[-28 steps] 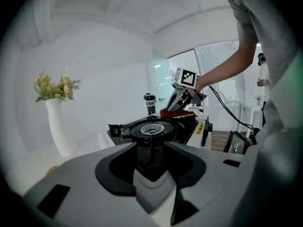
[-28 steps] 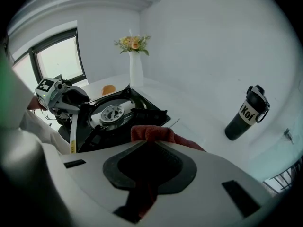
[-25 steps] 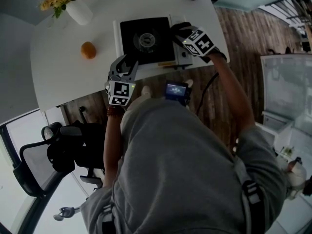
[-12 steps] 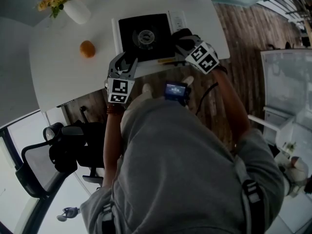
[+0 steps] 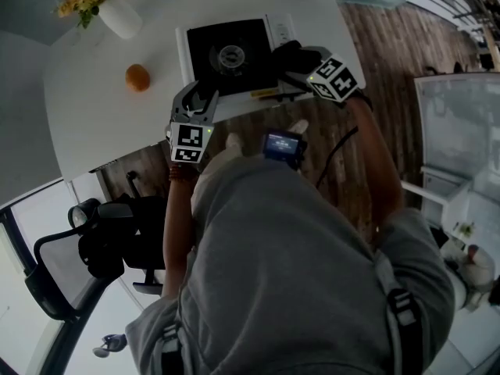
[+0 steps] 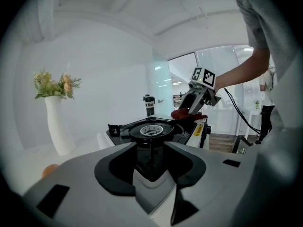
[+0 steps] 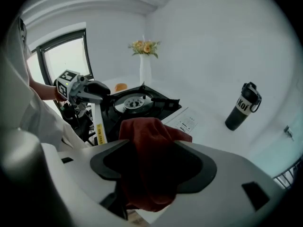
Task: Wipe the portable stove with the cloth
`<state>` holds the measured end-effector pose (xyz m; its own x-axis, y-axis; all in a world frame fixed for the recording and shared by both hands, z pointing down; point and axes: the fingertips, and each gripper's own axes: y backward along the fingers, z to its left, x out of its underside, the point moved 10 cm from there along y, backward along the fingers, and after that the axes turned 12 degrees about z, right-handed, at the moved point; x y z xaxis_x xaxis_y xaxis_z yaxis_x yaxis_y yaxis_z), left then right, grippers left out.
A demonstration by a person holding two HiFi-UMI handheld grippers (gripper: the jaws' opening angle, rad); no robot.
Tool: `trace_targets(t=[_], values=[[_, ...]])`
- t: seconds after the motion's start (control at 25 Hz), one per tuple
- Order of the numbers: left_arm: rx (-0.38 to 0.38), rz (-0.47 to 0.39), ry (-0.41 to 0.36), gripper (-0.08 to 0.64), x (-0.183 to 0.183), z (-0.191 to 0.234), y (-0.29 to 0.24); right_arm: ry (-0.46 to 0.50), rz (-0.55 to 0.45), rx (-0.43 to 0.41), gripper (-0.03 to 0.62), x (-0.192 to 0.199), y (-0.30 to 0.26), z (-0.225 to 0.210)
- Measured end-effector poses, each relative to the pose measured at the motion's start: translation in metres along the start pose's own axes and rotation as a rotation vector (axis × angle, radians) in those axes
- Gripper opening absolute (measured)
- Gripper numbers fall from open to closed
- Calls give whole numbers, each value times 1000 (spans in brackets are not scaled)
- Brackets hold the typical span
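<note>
The black portable stove (image 5: 230, 53) with its round burner (image 6: 151, 129) sits on the white table (image 5: 94, 123). My right gripper (image 5: 295, 59) hangs over the stove's right front corner. Its jaws are opening, and the dark red cloth (image 7: 149, 145) lies bunched loosely between them and hangs down over the table edge. My left gripper (image 5: 195, 96) stands open and empty at the stove's front left edge, pointing at the burner. From the left gripper view the right gripper (image 6: 196, 103) rests the cloth (image 6: 188, 113) on the stove's far rim.
An orange (image 5: 137, 77) and a white vase of flowers (image 5: 121, 16) stand left of the stove. A dark bottle (image 7: 242, 107) stands at the table's far side. A black office chair (image 5: 86, 248) is below the table's near edge, over wooden floor.
My right gripper has slid with the cloth from over the stove's right side to its right front corner. The left gripper has stayed put.
</note>
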<state>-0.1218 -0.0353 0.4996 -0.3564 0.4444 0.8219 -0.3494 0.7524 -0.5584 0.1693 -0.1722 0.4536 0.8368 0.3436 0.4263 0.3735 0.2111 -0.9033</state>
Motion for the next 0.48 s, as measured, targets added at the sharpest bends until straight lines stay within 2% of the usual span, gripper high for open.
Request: trace_targets(t=[0.16,0.2,0.28,0.36,0.48], values=[[0,0,3,182,0,-1,0,-20,36,-7,270,-5,-9,3],[-3,1,5,181,0,-1,0,-3,50,2,236,-6,-8,7],[-8,5,13,181,0,0,-1,32,86,39,120,-8,-4,20],[-12,10,14,181,-1,-1,-1,32,99,85,80,-7,-2,32],[-16,18,1,181,-1,-2,-2,-31,86,114,68,0,-2,36]])
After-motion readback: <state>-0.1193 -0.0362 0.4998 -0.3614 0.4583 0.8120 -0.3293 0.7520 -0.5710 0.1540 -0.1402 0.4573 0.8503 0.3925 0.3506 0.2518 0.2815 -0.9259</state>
